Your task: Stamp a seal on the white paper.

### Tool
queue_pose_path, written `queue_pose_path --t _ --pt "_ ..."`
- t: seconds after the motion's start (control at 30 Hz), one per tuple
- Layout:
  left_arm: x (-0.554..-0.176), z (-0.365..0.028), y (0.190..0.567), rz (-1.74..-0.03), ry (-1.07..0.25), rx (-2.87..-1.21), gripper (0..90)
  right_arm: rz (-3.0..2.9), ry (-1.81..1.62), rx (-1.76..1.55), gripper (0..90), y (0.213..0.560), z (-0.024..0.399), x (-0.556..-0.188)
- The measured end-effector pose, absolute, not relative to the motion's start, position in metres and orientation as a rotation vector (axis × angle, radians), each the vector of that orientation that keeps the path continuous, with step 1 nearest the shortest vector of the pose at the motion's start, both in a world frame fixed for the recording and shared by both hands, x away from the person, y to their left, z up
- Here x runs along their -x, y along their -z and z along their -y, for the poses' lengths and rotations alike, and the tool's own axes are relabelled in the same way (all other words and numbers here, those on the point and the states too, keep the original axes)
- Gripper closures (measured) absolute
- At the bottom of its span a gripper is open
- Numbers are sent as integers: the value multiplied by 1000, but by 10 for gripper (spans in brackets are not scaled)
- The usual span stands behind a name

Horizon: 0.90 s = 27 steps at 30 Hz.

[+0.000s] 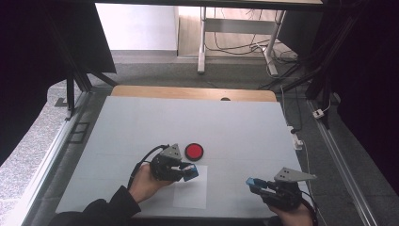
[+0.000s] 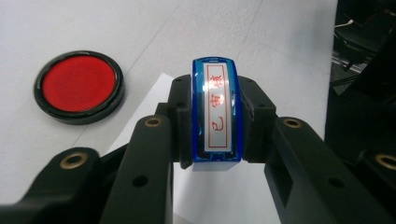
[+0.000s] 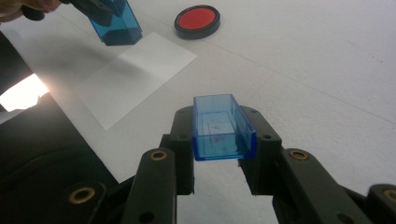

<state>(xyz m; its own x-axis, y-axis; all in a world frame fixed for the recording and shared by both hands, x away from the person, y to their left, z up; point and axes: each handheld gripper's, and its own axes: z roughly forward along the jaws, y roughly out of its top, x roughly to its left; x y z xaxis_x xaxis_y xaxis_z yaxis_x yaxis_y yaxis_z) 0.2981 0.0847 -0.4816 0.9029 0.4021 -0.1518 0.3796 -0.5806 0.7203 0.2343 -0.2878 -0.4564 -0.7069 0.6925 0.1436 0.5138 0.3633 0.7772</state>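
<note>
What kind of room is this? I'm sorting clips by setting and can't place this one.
Probably a lab or workshop set up for recording: a white-topped table flanked by metal rails, loose cables on carpeted floor, and dark curtains at both sides.

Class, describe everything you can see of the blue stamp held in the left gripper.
The blue stamp is a small oblong of clear blue plastic, glossy, with a white label bearing red characters in a red frame. It is clamped between the black jaws of the left gripper, held over the far corner of the white sheet of paper, near the red ink pad. Whether it touches the paper cannot be told.
</note>
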Motion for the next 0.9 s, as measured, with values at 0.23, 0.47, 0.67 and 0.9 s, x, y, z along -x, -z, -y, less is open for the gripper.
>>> queue_pose_path --t 0.23,0.47,0.67,0.9 --pt "-299 -74 497 -561 -51 -2312 698 -2414 -1258 -1091 681 456 289 -234" --pt "-297 -68 505 -557 -87 -2360 698 -2416 -1260 -1093 681 456 289 -234" --pt "-296 -67 506 -559 -100 -2362 700 -2417 -1260 -1092 681 456 289 -234" --pt "-289 -64 507 -559 -153 -2371 702 -2419 -1265 -1087 681 456 288 -234"
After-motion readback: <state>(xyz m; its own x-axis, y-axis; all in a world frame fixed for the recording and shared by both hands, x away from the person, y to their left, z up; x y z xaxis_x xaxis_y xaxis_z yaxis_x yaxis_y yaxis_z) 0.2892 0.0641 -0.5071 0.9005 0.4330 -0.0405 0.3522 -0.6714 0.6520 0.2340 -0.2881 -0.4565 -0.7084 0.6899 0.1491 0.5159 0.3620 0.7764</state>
